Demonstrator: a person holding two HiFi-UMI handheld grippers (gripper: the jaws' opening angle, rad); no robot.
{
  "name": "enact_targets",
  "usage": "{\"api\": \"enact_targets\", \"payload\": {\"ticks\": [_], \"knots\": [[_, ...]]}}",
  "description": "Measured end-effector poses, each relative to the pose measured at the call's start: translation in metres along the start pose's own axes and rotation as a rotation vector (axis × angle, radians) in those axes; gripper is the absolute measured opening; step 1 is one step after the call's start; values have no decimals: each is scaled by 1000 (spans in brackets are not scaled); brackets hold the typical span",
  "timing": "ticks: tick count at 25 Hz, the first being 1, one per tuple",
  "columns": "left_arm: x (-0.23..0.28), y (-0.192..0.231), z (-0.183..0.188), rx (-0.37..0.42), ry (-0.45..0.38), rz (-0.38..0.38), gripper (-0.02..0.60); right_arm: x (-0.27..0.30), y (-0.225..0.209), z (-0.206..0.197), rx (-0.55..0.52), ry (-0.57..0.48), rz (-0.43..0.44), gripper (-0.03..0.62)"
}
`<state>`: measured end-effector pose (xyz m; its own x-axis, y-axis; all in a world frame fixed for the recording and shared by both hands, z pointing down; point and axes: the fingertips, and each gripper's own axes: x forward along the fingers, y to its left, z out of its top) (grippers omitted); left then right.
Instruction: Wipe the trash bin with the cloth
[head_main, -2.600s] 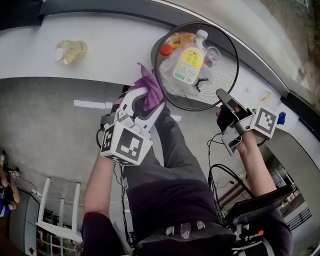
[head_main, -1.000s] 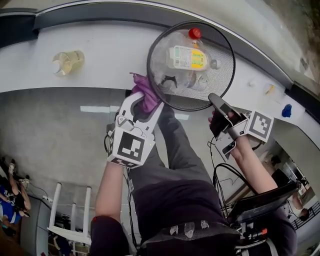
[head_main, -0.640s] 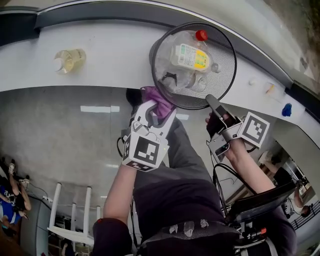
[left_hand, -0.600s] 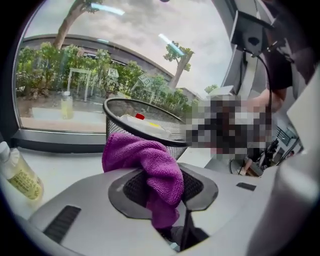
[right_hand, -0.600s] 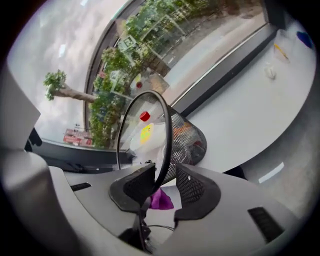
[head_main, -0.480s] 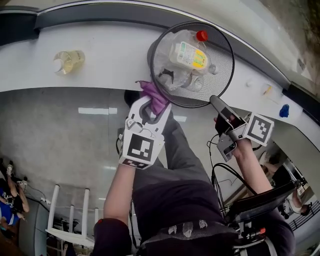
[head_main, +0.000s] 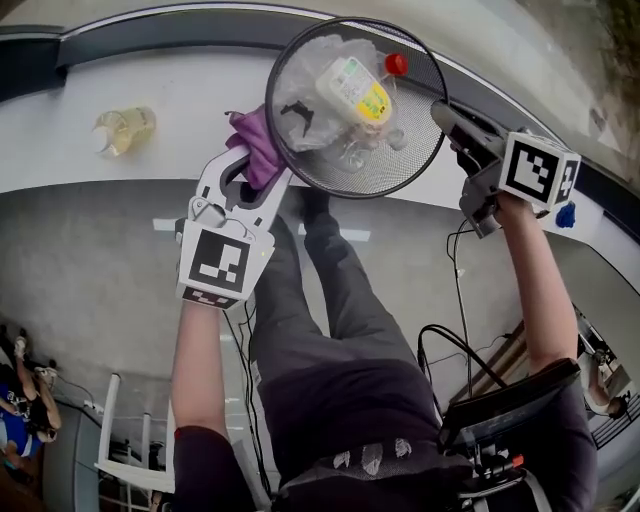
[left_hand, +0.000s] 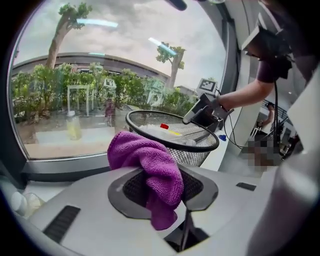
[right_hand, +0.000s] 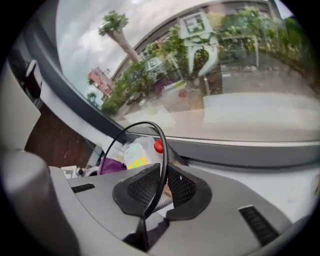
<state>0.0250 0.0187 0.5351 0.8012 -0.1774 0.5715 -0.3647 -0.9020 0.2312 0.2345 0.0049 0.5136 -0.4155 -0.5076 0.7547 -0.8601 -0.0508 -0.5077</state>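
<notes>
A black mesh trash bin (head_main: 385, 178) stands on the white worktop (head_main: 180, 95) at 12 o'clock in the head view, with a tool on either side of it. The left tool (head_main: 257, 165) is clenched on a bunched purple cloth (head_main: 250, 138), which presses against the bin's outer wall at its 9 o'clock side. In the left gripper view the cloth spills over and down between the two dark pads, with the bin just behind it. The right tool (head_main: 446, 116) is at the bin's 3 o'clock. Its jaws have just been closing, and the right gripper view shows them grasping the bin, with the thin black rim and mesh wall between the pads. Inside the bin lie clear plastic waste and a plastic bottle (head_main: 352, 88) with a red cap and a yellow label. A second, yellowish bottle (head_main: 118, 128) lies on the worktop at 9 o'clock, well apart from the bin.
</notes>
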Motion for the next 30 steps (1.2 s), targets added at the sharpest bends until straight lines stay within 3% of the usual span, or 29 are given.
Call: {"api": "enact_targets", "payload": {"ticks": [2, 6, 9, 11, 13, 15, 18, 20, 23, 26, 30], "knots": [[-1, 0, -3, -26, -5, -9, 112, -6, -4, -10, 153, -25, 16, 48], [-5, -5, -6, -187, -84, -15, 112, -22, -13, -48, 498, -68, -35, 49], [5, -38, -12, -183, -50, -44, 104, -37, -12, -72, 758, -153, -30, 51], [11, -66, -16, -194, -25, -89, 106, -46, -9, -86, 823, -185, -45, 51], [18, -97, -19, -180, -1, -171, 106, -48, 0, -96, 837, -182, -46, 51], [30, -127, -23, -97, 34, -231, 106, -44, 11, -102, 828, -168, -24, 51], [41, -141, -31, -74, 50, -243, 106, -39, 15, -109, 776, -148, -8, 51], [36, -126, -41, -102, 69, -208, 106, -37, 16, -107, 756, -141, -3, 51], [19, -86, -67, -153, 166, -106, 109, -50, 15, -91, 711, -183, 4, 59], [-7, -29, -87, -215, 237, 20, 112, -82, -3, -96, 633, -208, -94, 97], [-21, 42, -69, -157, 241, 110, 121, -108, -10, -86, 494, -223, -162, 103]]}}
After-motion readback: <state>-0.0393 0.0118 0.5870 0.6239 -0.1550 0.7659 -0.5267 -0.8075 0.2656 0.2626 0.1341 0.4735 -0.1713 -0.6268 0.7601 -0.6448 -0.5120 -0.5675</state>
